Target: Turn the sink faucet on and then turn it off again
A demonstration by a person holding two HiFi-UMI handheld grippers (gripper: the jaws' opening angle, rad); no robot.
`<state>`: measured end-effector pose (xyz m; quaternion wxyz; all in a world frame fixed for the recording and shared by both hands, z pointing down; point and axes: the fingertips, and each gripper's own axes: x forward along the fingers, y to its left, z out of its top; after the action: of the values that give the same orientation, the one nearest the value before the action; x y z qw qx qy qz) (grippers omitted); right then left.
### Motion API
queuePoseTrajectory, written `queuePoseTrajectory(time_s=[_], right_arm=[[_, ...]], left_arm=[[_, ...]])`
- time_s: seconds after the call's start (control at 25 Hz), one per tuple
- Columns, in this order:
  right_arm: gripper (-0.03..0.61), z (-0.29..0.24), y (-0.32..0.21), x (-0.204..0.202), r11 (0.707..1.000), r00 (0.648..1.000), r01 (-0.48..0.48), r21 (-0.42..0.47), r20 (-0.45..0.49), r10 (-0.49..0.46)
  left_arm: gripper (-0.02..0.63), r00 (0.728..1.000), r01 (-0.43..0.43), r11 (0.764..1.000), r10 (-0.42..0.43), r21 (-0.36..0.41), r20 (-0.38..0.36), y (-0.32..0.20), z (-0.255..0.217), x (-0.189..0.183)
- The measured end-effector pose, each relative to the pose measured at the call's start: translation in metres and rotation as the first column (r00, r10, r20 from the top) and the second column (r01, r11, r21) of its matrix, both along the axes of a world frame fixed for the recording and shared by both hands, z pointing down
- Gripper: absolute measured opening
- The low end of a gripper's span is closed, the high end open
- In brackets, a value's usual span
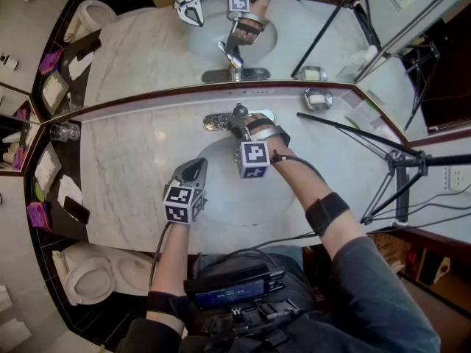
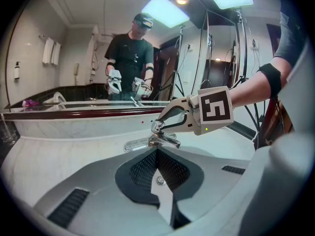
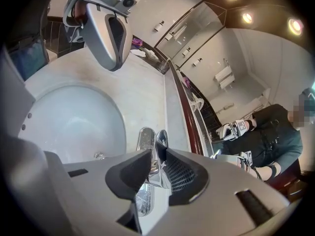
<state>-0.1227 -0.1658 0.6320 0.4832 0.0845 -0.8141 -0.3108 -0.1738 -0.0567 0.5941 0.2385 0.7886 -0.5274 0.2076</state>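
The left hand-held gripper has its jaws pressed together with nothing between them, and it points across the white desk at the chrome faucet. The right hand-held gripper reaches in from the right. Its jaws are set about the faucet's raised lever and its marker cube faces the camera. A forearm with a black band carries it. Behind, the mirror reflects a person holding both.

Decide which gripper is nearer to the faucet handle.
Right. The right gripper has its jaws on the faucet handle; the left gripper, shut, hovers over the near side of the basin, clear of it.
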Motion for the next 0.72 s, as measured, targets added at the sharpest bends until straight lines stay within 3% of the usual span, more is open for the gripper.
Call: queuePoseTrajectory(time_s=[0.72], right_arm=[[0.103, 0.013, 0.016, -0.002, 1.0, 0.998, 0.03, -0.007, -0.053, -0.03]], left_arm=[[0.003, 1.0, 0.006, 1.0, -0.006, -0.005, 0.0, -0.001, 0.002, -0.003]])
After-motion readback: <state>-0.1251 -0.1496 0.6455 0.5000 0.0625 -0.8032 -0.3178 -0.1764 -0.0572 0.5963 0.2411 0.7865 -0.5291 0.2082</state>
